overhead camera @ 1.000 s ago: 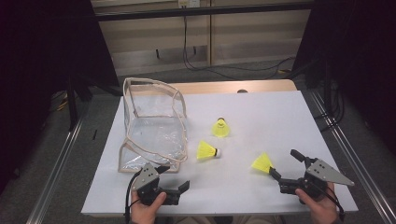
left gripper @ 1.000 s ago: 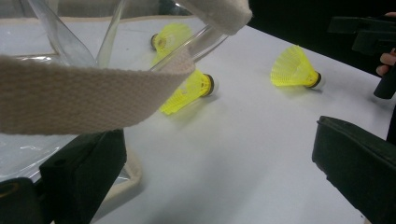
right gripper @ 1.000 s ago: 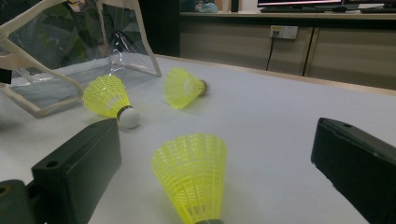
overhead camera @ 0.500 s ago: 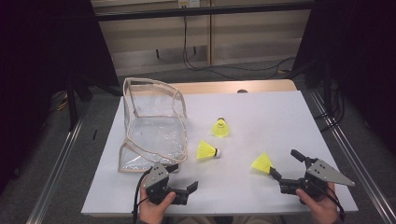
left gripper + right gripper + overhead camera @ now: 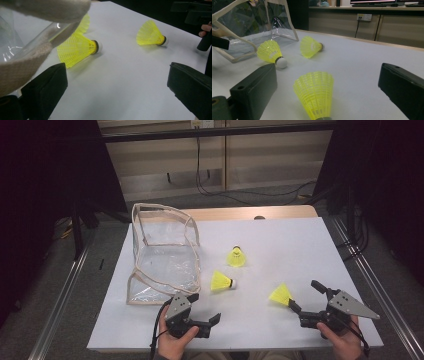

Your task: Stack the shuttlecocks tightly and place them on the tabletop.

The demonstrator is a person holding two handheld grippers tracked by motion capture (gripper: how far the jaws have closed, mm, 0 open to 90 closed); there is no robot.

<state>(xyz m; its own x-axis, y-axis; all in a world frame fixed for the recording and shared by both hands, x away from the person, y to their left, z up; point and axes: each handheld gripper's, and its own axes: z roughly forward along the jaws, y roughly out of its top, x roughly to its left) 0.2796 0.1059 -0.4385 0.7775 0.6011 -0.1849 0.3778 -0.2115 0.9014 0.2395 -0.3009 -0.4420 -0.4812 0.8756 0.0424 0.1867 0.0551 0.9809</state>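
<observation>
Three yellow shuttlecocks lie on the white table (image 5: 280,240). The far one (image 5: 236,257) stands on its skirt. The middle one (image 5: 221,281) lies on its side beside a clear bag (image 5: 165,255) with beige trim. My left gripper (image 5: 204,307) is open at the bag's near corner, and the middle shuttlecock (image 5: 75,48) lies just ahead of its jaws. My right gripper (image 5: 304,295) is open. The near shuttlecock (image 5: 281,295) points its cork at that gripper and lies between the jaws (image 5: 315,92), untouched.
The bag's beige trim (image 5: 37,50) crosses close in front of my left gripper's camera. The table's front edge (image 5: 240,345) runs just beyond both hands. Metal rails (image 5: 60,305) flank the table, and cables hang behind it.
My left gripper has slid right along the front edge and turned toward the middle shuttlecock. The right gripper and the shuttlecocks have stayed put.
</observation>
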